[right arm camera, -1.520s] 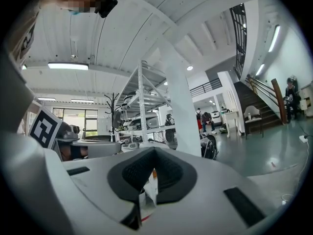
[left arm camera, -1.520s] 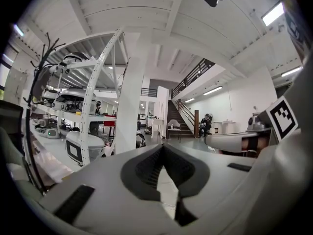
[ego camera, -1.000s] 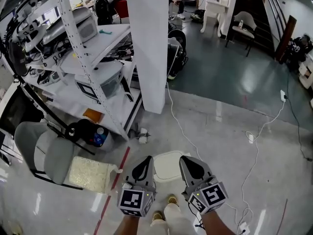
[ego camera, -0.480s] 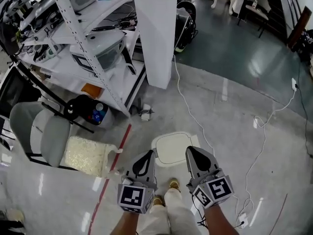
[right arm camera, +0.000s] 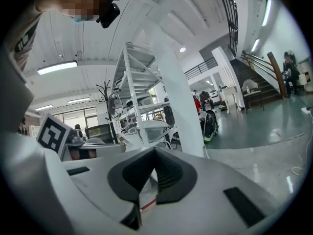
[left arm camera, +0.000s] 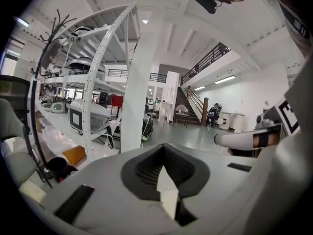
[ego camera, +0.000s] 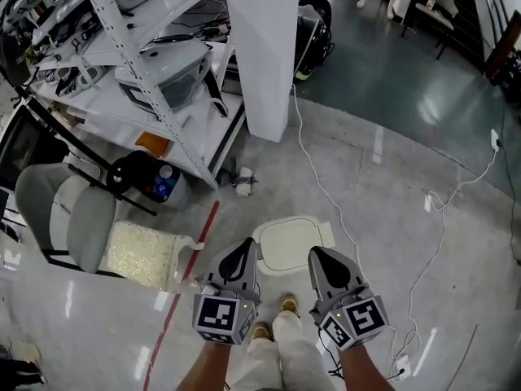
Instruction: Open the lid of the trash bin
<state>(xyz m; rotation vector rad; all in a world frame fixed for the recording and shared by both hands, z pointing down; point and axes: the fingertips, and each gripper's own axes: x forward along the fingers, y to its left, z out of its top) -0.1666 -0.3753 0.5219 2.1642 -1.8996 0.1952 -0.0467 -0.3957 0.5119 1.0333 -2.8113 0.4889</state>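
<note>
The trash bin stands on the floor just ahead of the person's feet; from above I see only its white, rounded square lid, lying flat and closed. My left gripper hovers over the lid's near left corner, jaws together and nothing between them. My right gripper hovers over the near right corner, also shut and empty. In the left gripper view the left gripper points level into the hall, with the bin below the frame. The right gripper likewise looks out over the floor.
A white pillar rises beyond the bin. Metal shelving with equipment fills the left, and a grey chair and a black bag stand below it. A white cable runs past the bin. A red floor line lies left.
The head view has shifted forward, so the bin lid now sits higher in frame, between the two gripper tips. Both grippers stay shut, side by side.
</note>
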